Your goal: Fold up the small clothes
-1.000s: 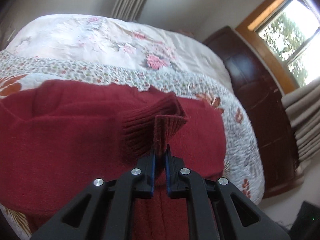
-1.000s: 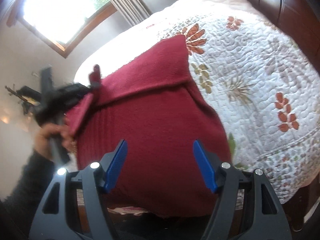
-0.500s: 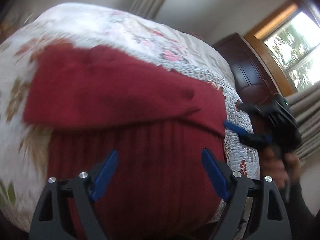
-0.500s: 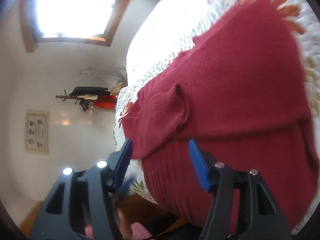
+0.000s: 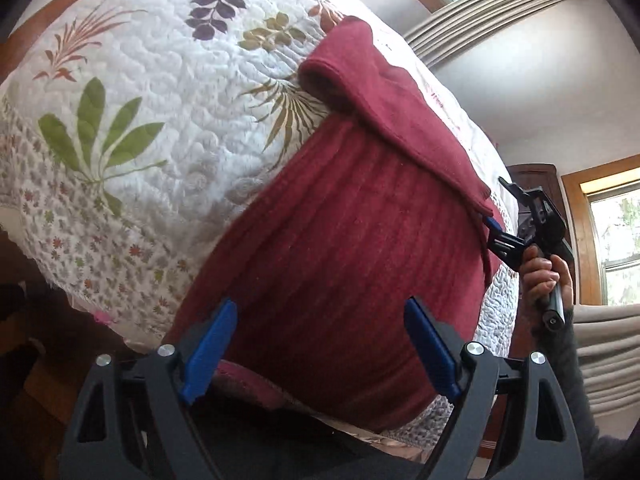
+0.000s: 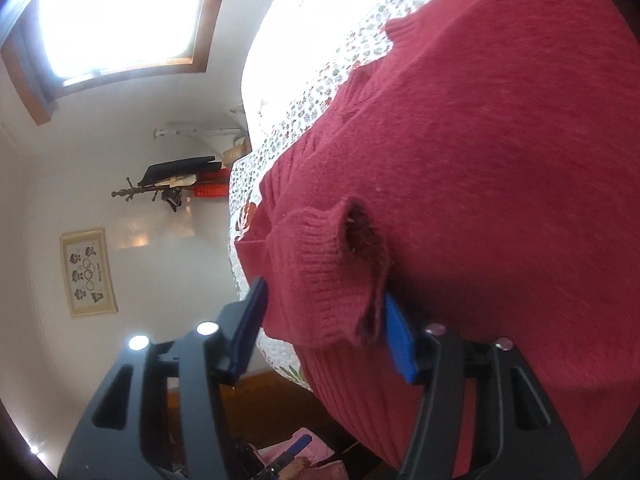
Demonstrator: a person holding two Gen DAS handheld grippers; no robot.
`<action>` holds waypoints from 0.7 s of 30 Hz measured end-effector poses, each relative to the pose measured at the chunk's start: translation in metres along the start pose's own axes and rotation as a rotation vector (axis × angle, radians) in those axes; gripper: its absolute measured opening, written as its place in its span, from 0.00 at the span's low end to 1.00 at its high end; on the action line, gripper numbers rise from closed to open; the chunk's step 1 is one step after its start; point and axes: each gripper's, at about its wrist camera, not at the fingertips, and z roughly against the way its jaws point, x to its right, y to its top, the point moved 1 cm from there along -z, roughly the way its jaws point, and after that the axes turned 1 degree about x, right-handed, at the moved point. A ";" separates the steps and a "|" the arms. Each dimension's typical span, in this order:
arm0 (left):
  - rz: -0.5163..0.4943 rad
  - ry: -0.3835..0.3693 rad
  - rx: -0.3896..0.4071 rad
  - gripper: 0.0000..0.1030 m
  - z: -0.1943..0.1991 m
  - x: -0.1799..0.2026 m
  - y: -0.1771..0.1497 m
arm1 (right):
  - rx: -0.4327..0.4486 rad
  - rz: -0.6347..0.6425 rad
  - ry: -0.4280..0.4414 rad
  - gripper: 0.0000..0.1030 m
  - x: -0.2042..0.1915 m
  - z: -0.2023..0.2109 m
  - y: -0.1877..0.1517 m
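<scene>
- Left gripper (image 5: 320, 354): I see my blue-padded jaws spread wide, nothing between them, hovering over the near hem of the dark red ribbed knit sweater (image 5: 340, 248).
- Right gripper (image 6: 324, 328): jaws parted wide too, straddling the ribbed cuff of the folded-in sleeve (image 6: 332, 272). Pads sit either side of the cuff; I can't tell if either pad touches the knit. Not clamped.
- Same right gripper also shows in the left wrist view, far right (image 5: 494, 232), at the sweater's right edge where the sleeve end (image 5: 476, 200) lies; a hand (image 5: 544, 276) in a grey sleeve holds its handle.
- Sweater lies flat on the white quilted bedspread with leaf and flower print (image 5: 168, 120), near the bed's front edge, hem hanging slightly over.
- One sleeve is folded across the sweater body as a diagonal band (image 5: 384, 112), running from the far left shoulder to the right edge.
- Right wrist view: cuff opening faces up, slightly puckered, resting on the sweater body (image 6: 500, 140).
- Background: bright wood-framed window (image 6: 116, 20), framed picture on the wall (image 6: 88, 272), wall-mounted coat rack with dark items (image 6: 172, 184), grey pleated curtain (image 5: 492, 8).
</scene>
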 end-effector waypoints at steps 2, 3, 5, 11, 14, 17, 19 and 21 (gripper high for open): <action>-0.010 -0.003 0.008 0.83 0.003 0.003 -0.001 | 0.001 0.004 -0.012 0.22 -0.001 -0.002 0.003; -0.016 -0.004 0.011 0.83 0.004 0.006 0.000 | 0.010 0.015 -0.029 0.07 -0.004 -0.002 0.003; -0.016 -0.011 0.015 0.83 0.004 0.008 0.000 | 0.032 0.034 -0.036 0.06 -0.011 0.002 0.003; -0.015 -0.020 -0.010 0.83 -0.005 0.010 0.002 | 0.135 0.169 -0.086 0.06 -0.050 0.049 -0.001; -0.026 -0.031 -0.015 0.83 -0.008 0.013 0.003 | 0.200 0.219 -0.126 0.06 -0.060 0.078 0.001; -0.040 -0.041 -0.019 0.83 -0.012 0.017 0.006 | 0.265 0.239 -0.186 0.06 -0.052 0.111 0.000; -0.049 -0.048 -0.024 0.83 -0.014 0.019 0.008 | 0.292 0.201 -0.211 0.06 -0.031 0.126 0.001; -0.054 -0.050 -0.025 0.83 -0.016 0.019 0.009 | 0.309 0.158 -0.241 0.06 -0.004 0.137 0.004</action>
